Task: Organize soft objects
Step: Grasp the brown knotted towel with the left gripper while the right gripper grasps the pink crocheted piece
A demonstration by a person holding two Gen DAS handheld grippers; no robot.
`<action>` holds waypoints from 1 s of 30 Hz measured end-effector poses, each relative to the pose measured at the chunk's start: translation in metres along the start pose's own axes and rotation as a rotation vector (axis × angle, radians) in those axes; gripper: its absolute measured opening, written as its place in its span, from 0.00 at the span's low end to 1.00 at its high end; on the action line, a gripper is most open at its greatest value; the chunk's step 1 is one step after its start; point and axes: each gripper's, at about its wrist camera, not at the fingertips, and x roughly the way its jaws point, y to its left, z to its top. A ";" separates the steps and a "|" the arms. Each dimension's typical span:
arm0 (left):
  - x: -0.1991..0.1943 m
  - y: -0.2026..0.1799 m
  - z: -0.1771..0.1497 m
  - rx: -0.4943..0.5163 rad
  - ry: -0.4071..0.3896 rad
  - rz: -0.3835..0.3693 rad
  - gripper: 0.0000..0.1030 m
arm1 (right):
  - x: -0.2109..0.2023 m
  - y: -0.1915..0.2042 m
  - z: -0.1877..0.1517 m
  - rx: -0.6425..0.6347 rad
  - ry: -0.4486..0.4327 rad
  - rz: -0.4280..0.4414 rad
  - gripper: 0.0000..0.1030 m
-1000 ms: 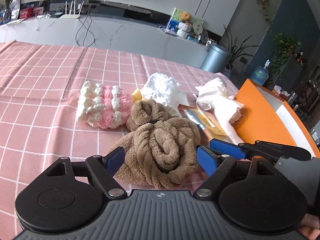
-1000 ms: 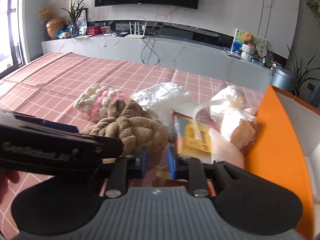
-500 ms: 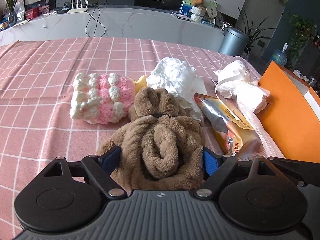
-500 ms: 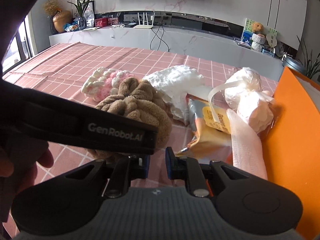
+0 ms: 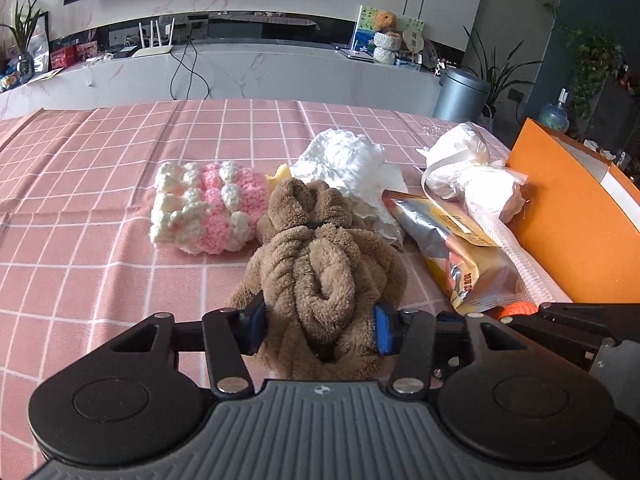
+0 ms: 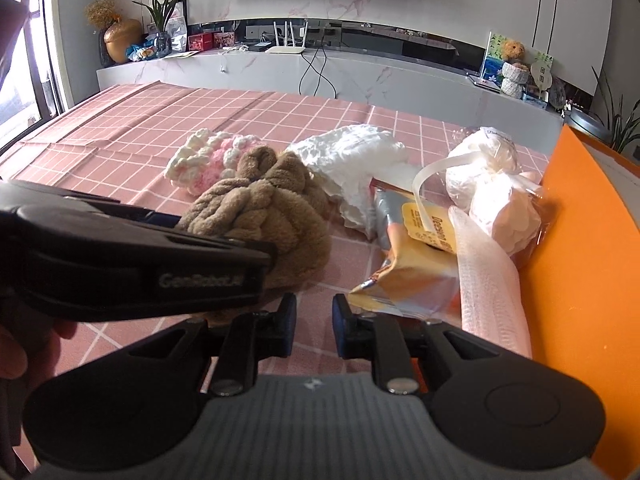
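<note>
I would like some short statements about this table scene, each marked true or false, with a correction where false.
1. The brown towel bundle sits between the fingers of the left claw, which is closing on it. True.
2. The right claw holds the snack packet. False: nothing is between its fingers.
3. The pink and white crochet piece lies beside the towel bundle. True.
4. The orange box stands left of the crochet piece. False: it stands at the far right.

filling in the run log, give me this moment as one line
left hand-held gripper: closing around brown towel | right hand-held gripper: shut, empty | towel: on pink checked tablecloth | orange box: at right
</note>
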 end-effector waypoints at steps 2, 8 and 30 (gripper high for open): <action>-0.008 0.005 -0.001 -0.005 -0.009 0.006 0.53 | -0.004 0.003 0.002 -0.007 -0.011 -0.001 0.17; -0.036 0.032 -0.008 -0.075 -0.040 0.015 0.53 | -0.012 0.016 0.015 -0.032 -0.048 0.019 0.20; -0.043 0.141 0.008 -0.221 -0.085 0.240 0.54 | 0.100 0.080 0.098 -0.128 -0.047 0.202 0.82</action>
